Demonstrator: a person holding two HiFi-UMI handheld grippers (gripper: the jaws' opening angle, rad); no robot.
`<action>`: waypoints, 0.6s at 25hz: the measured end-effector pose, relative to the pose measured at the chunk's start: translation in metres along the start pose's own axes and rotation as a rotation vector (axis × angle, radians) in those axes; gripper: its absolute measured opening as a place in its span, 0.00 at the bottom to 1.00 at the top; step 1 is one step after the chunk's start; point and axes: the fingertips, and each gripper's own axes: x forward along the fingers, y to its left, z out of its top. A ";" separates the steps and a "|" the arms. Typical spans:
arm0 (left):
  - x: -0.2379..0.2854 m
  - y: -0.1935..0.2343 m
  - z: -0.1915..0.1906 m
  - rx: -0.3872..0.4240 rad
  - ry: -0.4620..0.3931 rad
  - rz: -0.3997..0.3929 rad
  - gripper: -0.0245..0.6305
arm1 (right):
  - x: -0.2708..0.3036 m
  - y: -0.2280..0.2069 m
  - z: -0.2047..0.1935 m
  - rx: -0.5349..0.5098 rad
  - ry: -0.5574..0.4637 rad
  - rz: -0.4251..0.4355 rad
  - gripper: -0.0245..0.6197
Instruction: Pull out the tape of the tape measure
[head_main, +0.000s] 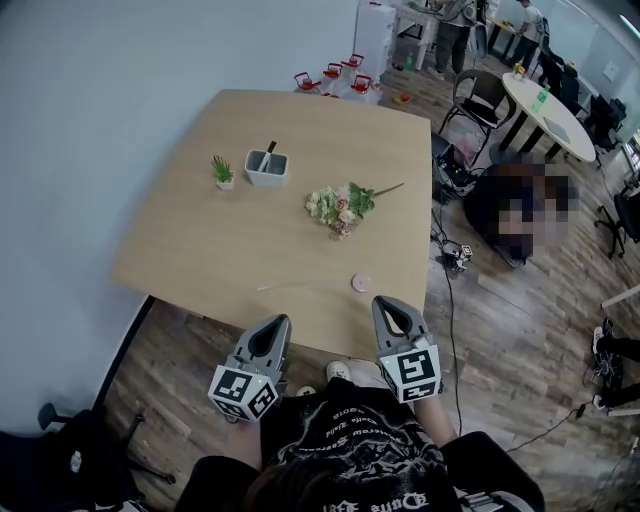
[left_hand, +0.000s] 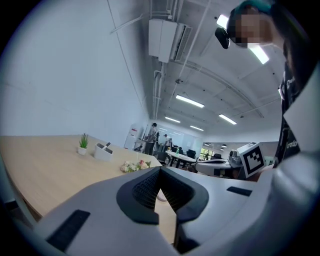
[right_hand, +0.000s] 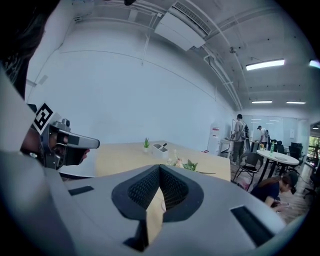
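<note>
Head view, wooden table (head_main: 180, 250), wood floor (head_main: 520, 340), white wall (head_main: 80, 120)

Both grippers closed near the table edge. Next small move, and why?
Probably open the right gripper and ease it toward the small pink round thing, likely the tape measure, lying on the table just ahead. Both it and the left gripper are shut and empty, so nothing is gripped yet.

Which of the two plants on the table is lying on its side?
The bunch of flowers, lying flat on the table; the small green potted plant stands upright beside the white holder.
</note>
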 end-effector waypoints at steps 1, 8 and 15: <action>-0.001 0.001 0.001 -0.006 -0.002 0.002 0.05 | 0.000 0.000 -0.002 0.001 0.001 -0.005 0.06; -0.007 0.005 -0.005 0.020 0.020 0.045 0.05 | -0.002 -0.005 -0.010 0.024 0.019 -0.054 0.06; -0.010 0.002 -0.015 0.057 0.052 0.048 0.05 | -0.008 -0.002 -0.015 0.033 0.037 -0.059 0.06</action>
